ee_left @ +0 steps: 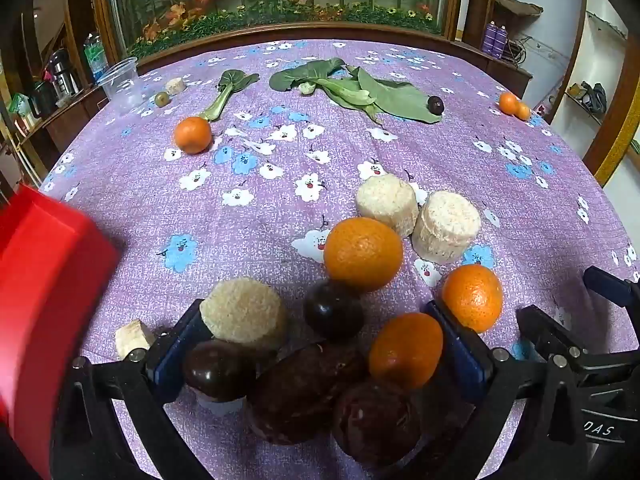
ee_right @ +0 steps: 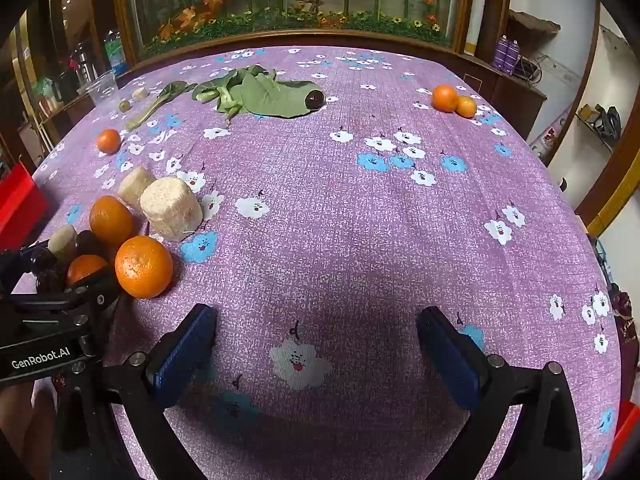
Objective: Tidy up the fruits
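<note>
Left gripper [ee_left: 320, 344] jaws apart over heaped fruit (unclamped); right gripper [ee_right: 316, 344] jaws apart above bare tablecloth [ee_right: 360, 220].

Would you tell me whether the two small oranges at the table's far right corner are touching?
Touching: the right wrist view shows the larger orange overlapping the smaller orange with no cloth between.

Both hand-held grippers [ee_left: 320, 344] [ee_right: 316, 344] gape wide, angled downward.
</note>
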`<action>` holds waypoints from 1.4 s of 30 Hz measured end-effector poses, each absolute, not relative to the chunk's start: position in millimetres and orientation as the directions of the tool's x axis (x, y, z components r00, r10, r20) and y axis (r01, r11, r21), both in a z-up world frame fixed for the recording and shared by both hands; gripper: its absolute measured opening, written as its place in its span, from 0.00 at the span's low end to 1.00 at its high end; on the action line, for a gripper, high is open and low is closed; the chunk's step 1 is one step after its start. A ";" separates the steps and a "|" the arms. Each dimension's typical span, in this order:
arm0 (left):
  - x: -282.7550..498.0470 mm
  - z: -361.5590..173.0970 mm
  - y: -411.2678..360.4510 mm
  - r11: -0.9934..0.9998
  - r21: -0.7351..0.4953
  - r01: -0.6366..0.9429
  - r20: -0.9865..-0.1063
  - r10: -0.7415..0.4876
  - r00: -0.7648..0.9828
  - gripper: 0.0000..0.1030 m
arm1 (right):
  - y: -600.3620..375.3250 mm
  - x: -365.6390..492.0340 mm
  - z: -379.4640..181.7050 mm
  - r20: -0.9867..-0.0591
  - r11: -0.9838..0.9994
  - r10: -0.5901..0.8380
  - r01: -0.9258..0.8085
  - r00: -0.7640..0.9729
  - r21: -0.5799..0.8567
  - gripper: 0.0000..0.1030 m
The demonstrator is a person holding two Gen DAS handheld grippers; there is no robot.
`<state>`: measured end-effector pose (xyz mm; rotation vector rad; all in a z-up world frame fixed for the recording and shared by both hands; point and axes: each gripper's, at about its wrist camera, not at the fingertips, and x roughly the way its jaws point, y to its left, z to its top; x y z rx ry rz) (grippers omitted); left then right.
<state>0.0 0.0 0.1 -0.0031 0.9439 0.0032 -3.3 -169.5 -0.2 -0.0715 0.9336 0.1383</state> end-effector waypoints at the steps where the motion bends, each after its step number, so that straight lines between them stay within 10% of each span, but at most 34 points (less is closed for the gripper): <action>1: -0.1 0.1 -0.1 1.000 -0.001 -0.004 -0.810 0.001 0.587 1.00 | -169.6 -3.3 -0.1 -0.805 0.989 0.088 -0.150 0.587 -0.001 1.00; 42: -20.0 10.5 17.3 0.995 -0.097 -0.003 -0.852 -0.082 0.517 0.99 | -170.0 -8.2 2.1 -0.825 0.997 0.048 -0.073 0.563 0.008 0.99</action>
